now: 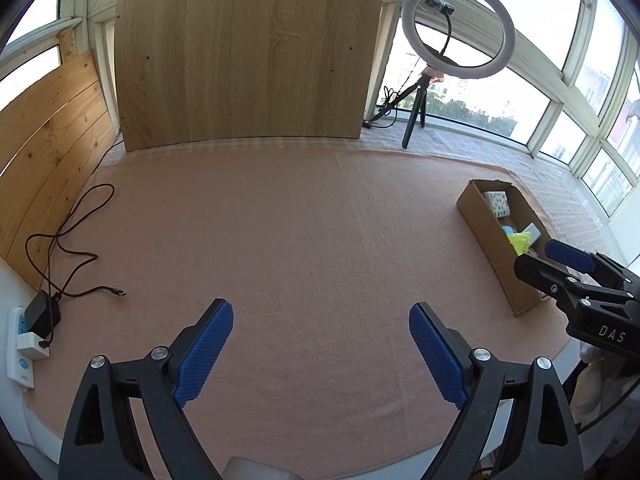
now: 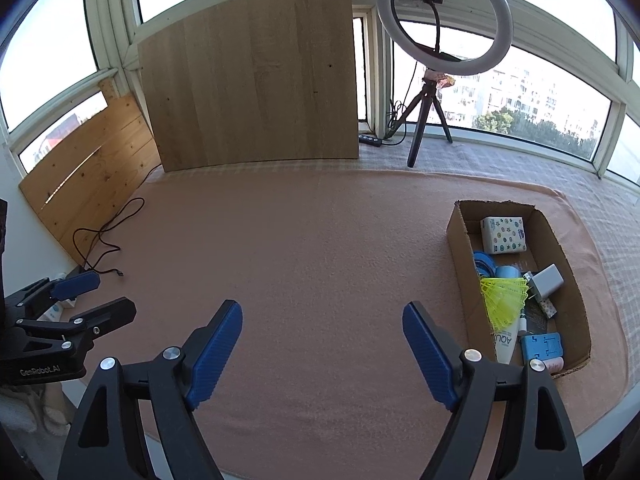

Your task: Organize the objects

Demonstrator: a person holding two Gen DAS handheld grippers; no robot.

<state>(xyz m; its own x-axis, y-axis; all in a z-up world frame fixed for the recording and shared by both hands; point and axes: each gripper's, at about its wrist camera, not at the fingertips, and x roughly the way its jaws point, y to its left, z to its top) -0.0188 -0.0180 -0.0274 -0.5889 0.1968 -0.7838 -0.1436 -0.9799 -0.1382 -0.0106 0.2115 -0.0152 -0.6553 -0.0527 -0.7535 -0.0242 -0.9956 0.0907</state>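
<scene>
Two wrist views of a surface [image 2: 304, 248] covered with a pink cloth. The cardboard box [image 2: 464, 276] lies at the right side of the surface, its long axis running from the near right edge away toward the windows, open side up. Inside, from far end to near end: a white patterned tissue pack [image 2: 503, 234], blue tape rolls [image 2: 496, 269], a grey charger plug [image 2: 549, 280], a yellow mesh item [image 2: 505, 298] fanning out toward the box's left wall, a white tube [image 2: 506, 347] with its length along the box's axis, and a blue block [image 2: 543, 345] at the near end.

The left gripper [image 1: 321, 316] is angled down over bare cloth near the front edge, its blue pads spread wide with nothing between them. The right gripper [image 2: 322, 314] is pitched down alike, pads also spread and empty, the box just to its right. Each gripper appears at the margin of the other's view, side by side and apart.

Background: an upright wooden board [image 2: 256, 80] against the windows, a ring light [image 2: 446, 16] on a tripod beside it, and a black cable [image 1: 76, 240] looping at the left toward a power strip [image 1: 24, 344].
</scene>
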